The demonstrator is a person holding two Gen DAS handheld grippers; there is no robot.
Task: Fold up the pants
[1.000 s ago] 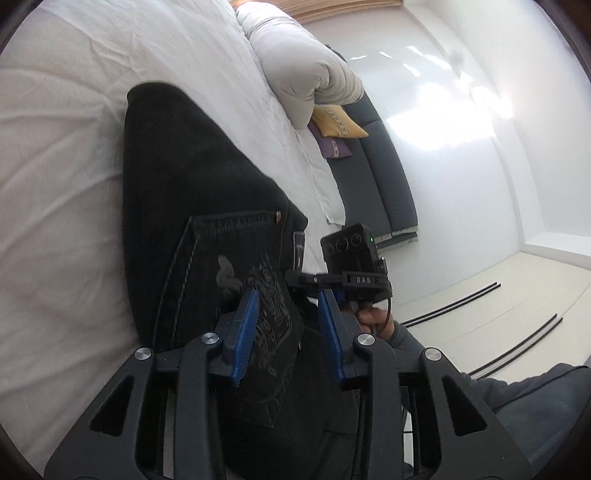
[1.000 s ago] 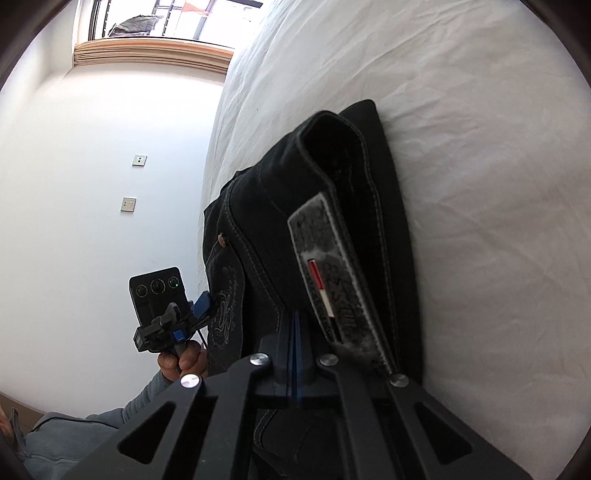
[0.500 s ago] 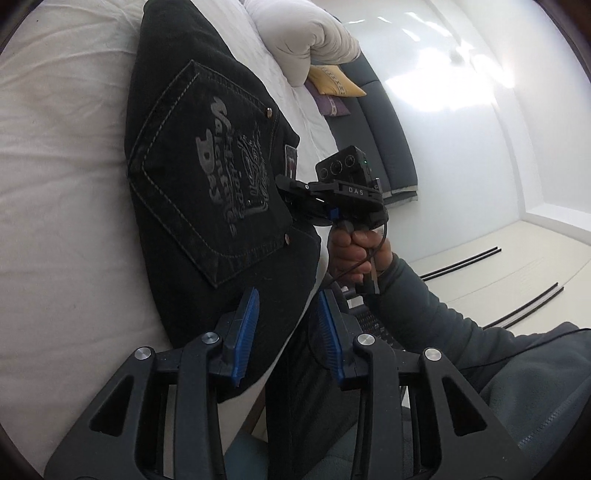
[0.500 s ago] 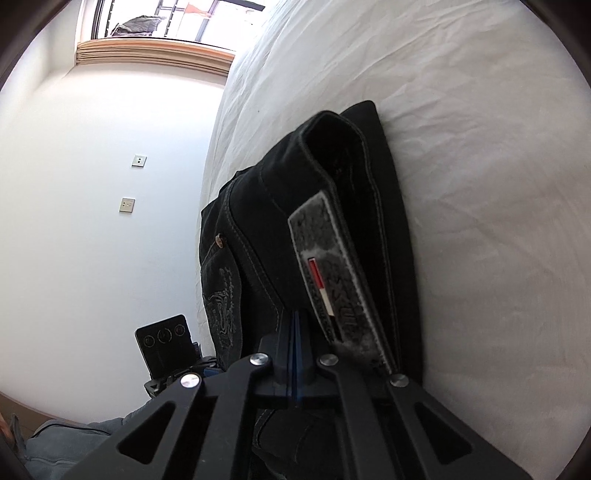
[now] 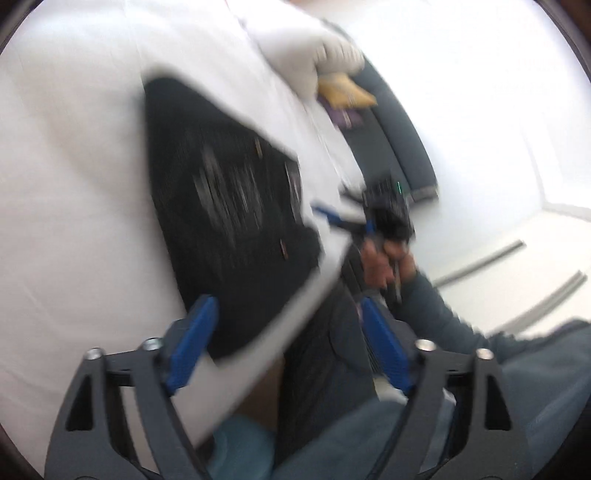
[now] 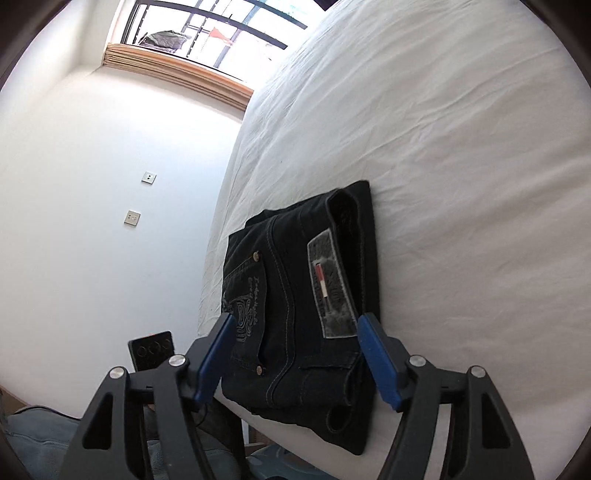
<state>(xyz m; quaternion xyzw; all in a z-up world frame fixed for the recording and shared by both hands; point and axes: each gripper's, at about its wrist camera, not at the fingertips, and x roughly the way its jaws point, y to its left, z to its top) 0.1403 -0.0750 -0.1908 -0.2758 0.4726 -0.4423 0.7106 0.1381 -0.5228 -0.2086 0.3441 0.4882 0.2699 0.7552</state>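
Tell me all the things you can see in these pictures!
pants: one pair, black, folded, lying flat near the bed's edge
patch: one, grey with a red and white stripe, on the waistband of the pants
bed: one, white sheet, under the pants
pillow: one, white, at the far end of the bed
cushions: two, yellow and purple, beside the pillow
window: one, dark bars, wooden sill, high on the wall
wall plates: two, pale, on the white wall
left gripper: one, black with blue pads, jaws open, holding nothing
right gripper: one, black with blue pads, jaws open, either side of the pants
hand: one, holding the right gripper
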